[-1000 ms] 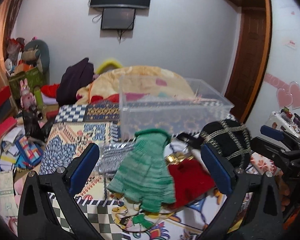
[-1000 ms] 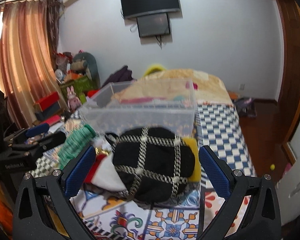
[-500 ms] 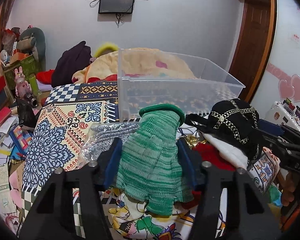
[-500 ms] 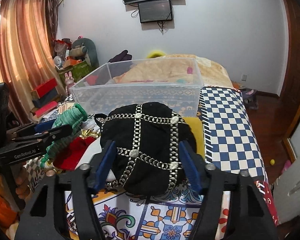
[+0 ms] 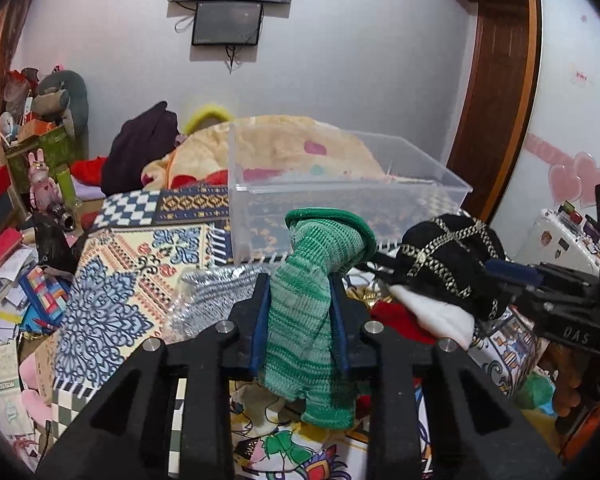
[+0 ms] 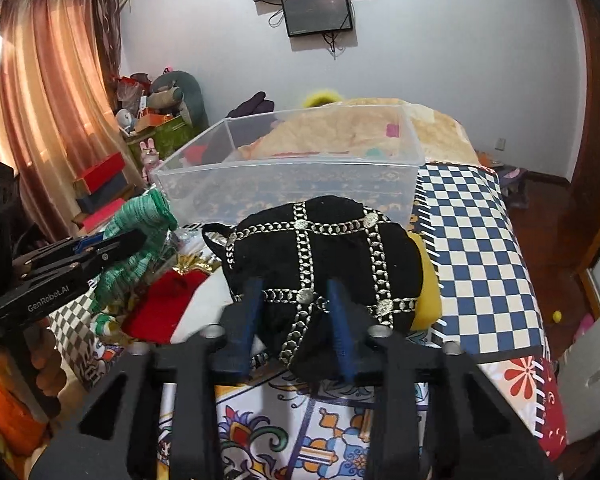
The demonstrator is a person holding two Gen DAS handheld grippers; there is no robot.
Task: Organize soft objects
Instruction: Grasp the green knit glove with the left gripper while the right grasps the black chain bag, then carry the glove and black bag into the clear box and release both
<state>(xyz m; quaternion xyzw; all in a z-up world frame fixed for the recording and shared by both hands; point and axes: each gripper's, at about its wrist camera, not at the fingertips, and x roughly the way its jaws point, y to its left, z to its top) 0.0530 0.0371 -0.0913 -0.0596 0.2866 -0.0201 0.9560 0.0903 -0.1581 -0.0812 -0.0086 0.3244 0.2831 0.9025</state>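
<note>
My left gripper [image 5: 299, 292] is shut on a green knitted glove [image 5: 312, 304] and holds it above the patterned bedspread; the glove also shows in the right wrist view [image 6: 138, 220]. My right gripper [image 6: 295, 292] is shut on a black cap with gold chain trim [image 6: 324, 248]; the cap also shows in the left wrist view [image 5: 448, 264]. A clear plastic bin [image 5: 340, 196] stands just beyond both items, also in the right wrist view [image 6: 288, 184]. Red and white fabric [image 6: 172, 304] and a yellow item [image 6: 426, 280] lie under the cap.
A silver-grey knitted piece [image 5: 216, 296] lies left of the glove. A peach blanket [image 5: 300, 140] is heaped behind the bin. Clutter, boxes and toys [image 5: 24, 240] fill the floor at the left. A wooden door [image 5: 496, 80] stands at the right.
Both grippers have closed from wide open, the left on the green glove and the right on the black cap, and both items have lifted off the pile.
</note>
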